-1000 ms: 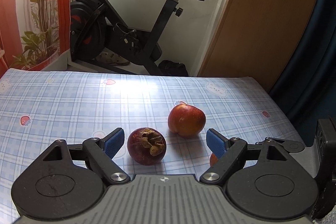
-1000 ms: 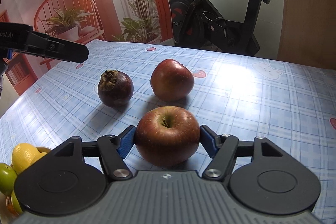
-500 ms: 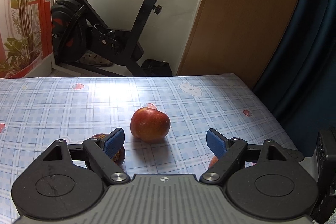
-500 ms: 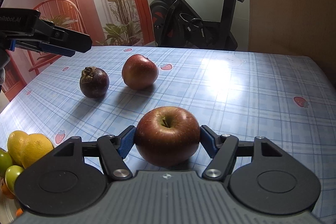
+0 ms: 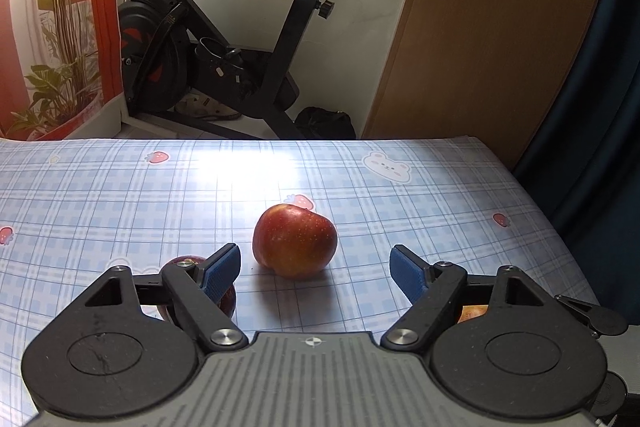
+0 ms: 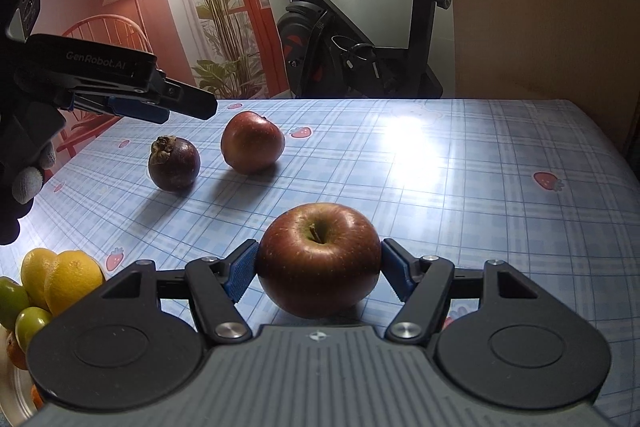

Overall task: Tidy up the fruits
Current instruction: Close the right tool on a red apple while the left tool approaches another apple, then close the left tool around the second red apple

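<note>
Now your right gripper [image 6: 319, 271] has its blue fingers [image 6: 240, 275] pressed on both sides of a dark red apple [image 6: 319, 261], stem up, so this apple is held low over the tabletop [image 6: 480, 187]; whether it touches the cloth you cannot tell from this view. Your left gripper [image 5: 316, 269] has its fingers [image 5: 222, 271] spread wide with nothing between them; they have just been closing a little. A second apple [image 5: 295, 241] lies on the tabletop just ahead of the gap between these fingers, not touched by them. Behind the left finger a mangosteen [image 5: 224, 301] is half hidden. In the right wrist view the mangosteen [image 6: 174, 165] sits just beside the second apple [image 6: 253, 141], both well apart from the held apple, and your left gripper [image 6: 192, 105] hangs in the air above them, with your gloved hand [image 6: 24, 163] at the picture's edge. At the lower left corner of that view a plate [image 6: 16, 393] carries lemons [image 6: 60, 281] and small green fruits [image 6: 30, 321]. Beyond the blue checked tabletop stands an exercise bike [image 5: 224, 39], next to a wooden panel [image 5: 500, 27].
</note>
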`<state>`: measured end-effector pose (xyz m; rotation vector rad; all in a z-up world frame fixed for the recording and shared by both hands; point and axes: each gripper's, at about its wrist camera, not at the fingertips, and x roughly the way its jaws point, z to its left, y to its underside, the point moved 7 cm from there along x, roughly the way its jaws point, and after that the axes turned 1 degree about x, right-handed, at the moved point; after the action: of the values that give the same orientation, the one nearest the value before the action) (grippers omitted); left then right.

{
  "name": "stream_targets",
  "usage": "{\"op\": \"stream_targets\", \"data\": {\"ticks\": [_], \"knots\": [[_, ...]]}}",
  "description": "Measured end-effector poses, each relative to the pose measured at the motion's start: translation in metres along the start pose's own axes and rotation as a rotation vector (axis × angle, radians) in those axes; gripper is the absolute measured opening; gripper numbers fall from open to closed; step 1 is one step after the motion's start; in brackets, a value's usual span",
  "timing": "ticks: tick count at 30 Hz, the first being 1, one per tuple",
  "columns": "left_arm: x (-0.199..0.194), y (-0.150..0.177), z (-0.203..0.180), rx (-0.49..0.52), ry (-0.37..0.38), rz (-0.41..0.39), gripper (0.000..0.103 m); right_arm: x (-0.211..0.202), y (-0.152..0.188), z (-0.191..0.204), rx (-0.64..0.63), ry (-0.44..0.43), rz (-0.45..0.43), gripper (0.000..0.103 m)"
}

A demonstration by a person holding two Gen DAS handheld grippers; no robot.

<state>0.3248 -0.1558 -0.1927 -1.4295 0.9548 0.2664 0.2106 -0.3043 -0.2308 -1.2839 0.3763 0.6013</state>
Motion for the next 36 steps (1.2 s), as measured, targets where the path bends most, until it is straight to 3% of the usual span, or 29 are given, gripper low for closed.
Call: {"op": "stream_targets", "data": {"ticks": [11,20,36], "knots": [[-0.018,-0.007,-0.011,-0.048,0.016,-0.037,0.084,-0.011,-0.005,-0.014,0.014,0.027,-0.027,0.068],[0.034,-0.012,-0.019,0.098,-0.096,-0.031,0.084,-0.011,-0.006,-0.015,0.019,0.021,-0.031,0.068],[0.08,-0.015,-0.007,0.101,-0.131,0.044,0.082,-0.007,-0.002,-0.02,0.049,0.011,-0.005,0.068]]}}
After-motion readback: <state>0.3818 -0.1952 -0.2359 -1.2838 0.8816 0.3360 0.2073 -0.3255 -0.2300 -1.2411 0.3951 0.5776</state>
